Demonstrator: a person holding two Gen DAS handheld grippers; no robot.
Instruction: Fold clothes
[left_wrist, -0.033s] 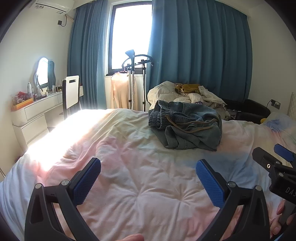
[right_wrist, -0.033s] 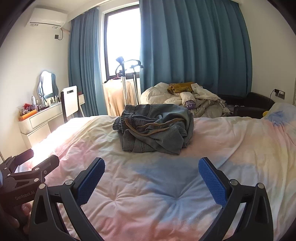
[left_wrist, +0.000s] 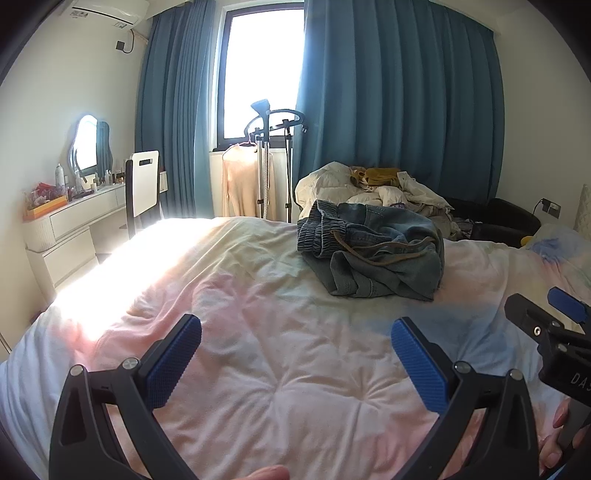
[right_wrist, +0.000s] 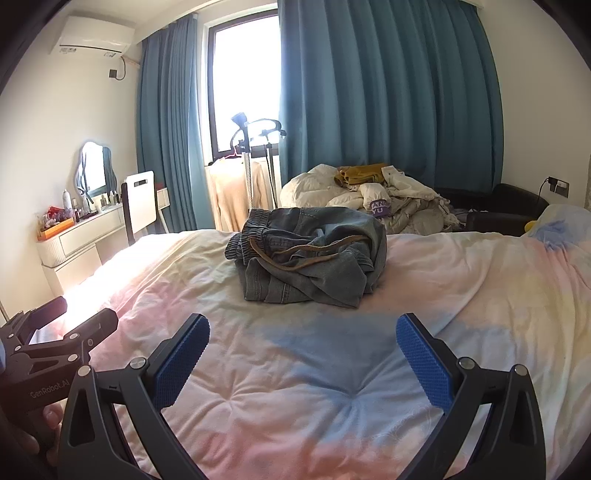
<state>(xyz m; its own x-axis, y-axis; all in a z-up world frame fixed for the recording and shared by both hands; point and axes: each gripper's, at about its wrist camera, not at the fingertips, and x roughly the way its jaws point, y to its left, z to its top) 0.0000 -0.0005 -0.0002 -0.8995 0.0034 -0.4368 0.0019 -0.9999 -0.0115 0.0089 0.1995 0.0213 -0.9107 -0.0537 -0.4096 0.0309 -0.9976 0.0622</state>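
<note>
A crumpled pair of blue-grey jeans (left_wrist: 376, 251) (right_wrist: 314, 258) with an elastic waistband and a brown drawstring lies in a heap on the pastel quilt (left_wrist: 258, 295) (right_wrist: 461, 295) of the bed. My left gripper (left_wrist: 295, 332) hovers over the quilt, short of the jeans and to their left, open with nothing between its blue pads. My right gripper (right_wrist: 303, 328) is open too, directly in front of the jeans and apart from them. Each gripper shows at the edge of the other's view, held by a hand.
Behind the bed lies a pile of pale bedding and clothes (right_wrist: 369, 195) beside a black armchair (right_wrist: 509, 210). A garment steamer stand (left_wrist: 266, 147) with a beige top hangs by the window. At the left stand a white vanity (left_wrist: 74, 214) and a chair (left_wrist: 142, 188).
</note>
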